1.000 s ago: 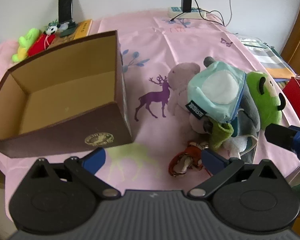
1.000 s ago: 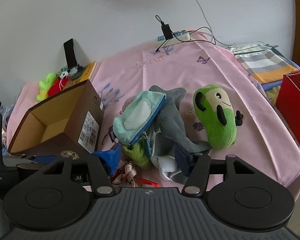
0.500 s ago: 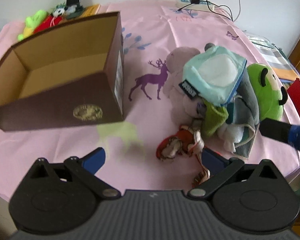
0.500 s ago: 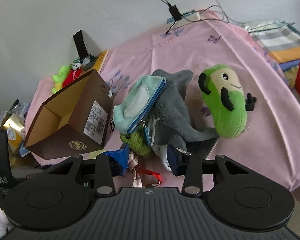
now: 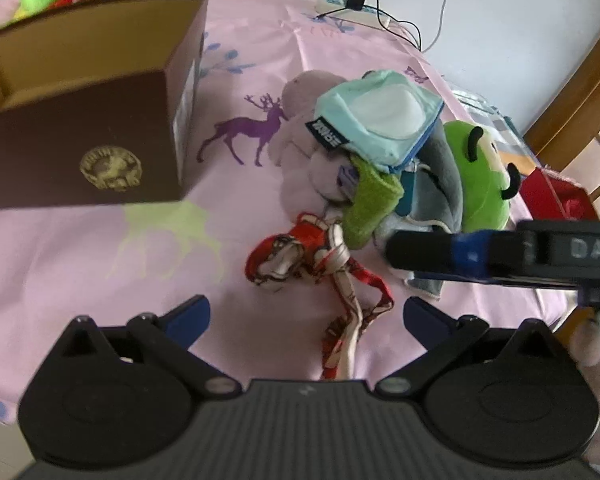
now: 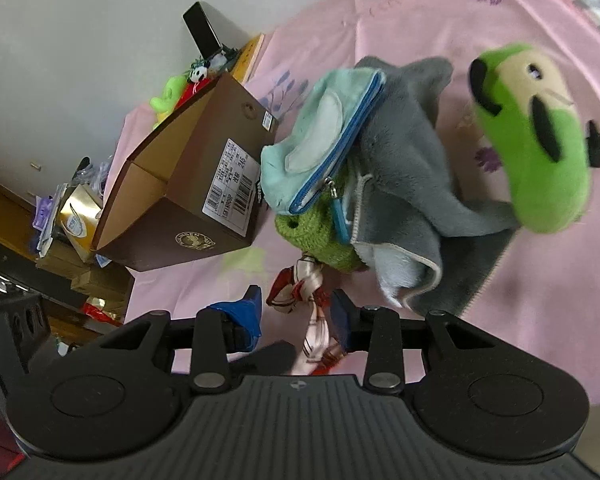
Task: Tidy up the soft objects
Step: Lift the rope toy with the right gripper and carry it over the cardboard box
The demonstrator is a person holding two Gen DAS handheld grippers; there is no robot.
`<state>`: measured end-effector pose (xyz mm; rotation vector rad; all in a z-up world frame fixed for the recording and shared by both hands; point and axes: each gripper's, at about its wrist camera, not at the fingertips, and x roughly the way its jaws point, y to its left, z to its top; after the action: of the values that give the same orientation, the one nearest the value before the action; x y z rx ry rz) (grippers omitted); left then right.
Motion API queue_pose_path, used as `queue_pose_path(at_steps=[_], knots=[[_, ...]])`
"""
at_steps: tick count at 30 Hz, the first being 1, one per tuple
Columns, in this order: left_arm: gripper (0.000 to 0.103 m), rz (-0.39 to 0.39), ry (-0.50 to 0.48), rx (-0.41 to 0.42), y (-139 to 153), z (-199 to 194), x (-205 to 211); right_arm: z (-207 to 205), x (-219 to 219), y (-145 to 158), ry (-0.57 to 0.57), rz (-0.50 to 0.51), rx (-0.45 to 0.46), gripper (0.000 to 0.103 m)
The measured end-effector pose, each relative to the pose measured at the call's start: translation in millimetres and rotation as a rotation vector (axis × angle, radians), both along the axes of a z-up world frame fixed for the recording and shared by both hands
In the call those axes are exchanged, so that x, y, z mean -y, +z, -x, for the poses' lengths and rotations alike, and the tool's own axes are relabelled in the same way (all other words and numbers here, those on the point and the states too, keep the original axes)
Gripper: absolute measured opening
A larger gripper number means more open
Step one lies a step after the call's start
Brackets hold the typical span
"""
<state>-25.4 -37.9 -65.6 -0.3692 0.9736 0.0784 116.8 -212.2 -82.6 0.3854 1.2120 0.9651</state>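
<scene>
Both grippers (image 5: 306, 314) (image 6: 296, 308) angled down over scarf (image 6: 300, 286)

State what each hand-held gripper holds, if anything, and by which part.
Nothing is held yet. The right hand-held gripper is closing around the red patterned scarf, pads not pressing. The left hand-held gripper is open.

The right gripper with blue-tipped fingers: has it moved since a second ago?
Yes. The right gripper has come down toward the red patterned ribbon, away from the brown cardboard box; its jaws are closing.
</scene>
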Motion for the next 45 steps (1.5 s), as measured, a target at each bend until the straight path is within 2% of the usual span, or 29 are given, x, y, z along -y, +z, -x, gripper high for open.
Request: queue_pose_path(at_steps=[2,4,6,8,12,14,18,21,23,25,32,36,45], knots=[[0.102,0.031,0.003,-0.005,-3.5,-1.8,-0.9,-3.0,-8.1,-4.3,0.008,0.008,-0.007,0.021],[0.101,0.03,0.01,0.0,-5.7,-2.7,-0.2,-5.3,-14.6,-6.8,0.017,0.015,-0.002,0.021],[0.095,0.029,0.005,0.005,-7.3,-4.1,0.5,-7.6,-20.9,-12.0,0.03,0.034,-0.013,0.022],[0.081,0.026,-0.01,0.01,-8.5,-7.1,1.8,-9.0,-23.0,-17.2,0.036,0.044,-0.029,0.022],[0.077,0.014,-0.01,0.023,-12.2,-13.7,0.2,-14.1,-22.6,-25.7,0.033,0.04,-0.056,0.022],[0.067,0.017,-0.021,0.033,-13.0,-18.2,-0.2,-16.9,-24.5,-30.5,0.027,0.039,-0.08,0.022],[0.059,0.025,-0.039,0.039,-15.4,-24.5,-1.0,-22.1,-26.3,-38.5,0.033,0.046,-0.136,0.015],[0.05,0.04,-0.065,0.053,-14.9,-25.5,-0.5,-24.0,-24.1,-38.0,0.024,0.056,-0.126,0.01],[0.04,0.039,-0.083,0.071,-11.6,-24.0,1.5,-25.5,-21.6,-36.3,0.022,0.05,-0.126,0.007],[0.036,0.039,-0.099,0.086,-6.7,-22.7,2.9,-28.5,-19.2,-33.4,0.024,0.039,-0.13,0.004],[0.025,0.049,-0.113,0.142,12.1,-3.7,-4.6,-26.3,-20.4,-16.6,0.069,-0.033,-0.135,0.0],[0.025,0.023,-0.115,0.176,25.2,5.1,-5.3,-28.0,-21.9,-6.4,0.095,-0.069,-0.128,0.0],[0.025,-0.035,-0.091,0.321,86.0,22.4,-16.9,-33.1,-43.3,46.4,0.164,-0.19,-0.035,0.0]])
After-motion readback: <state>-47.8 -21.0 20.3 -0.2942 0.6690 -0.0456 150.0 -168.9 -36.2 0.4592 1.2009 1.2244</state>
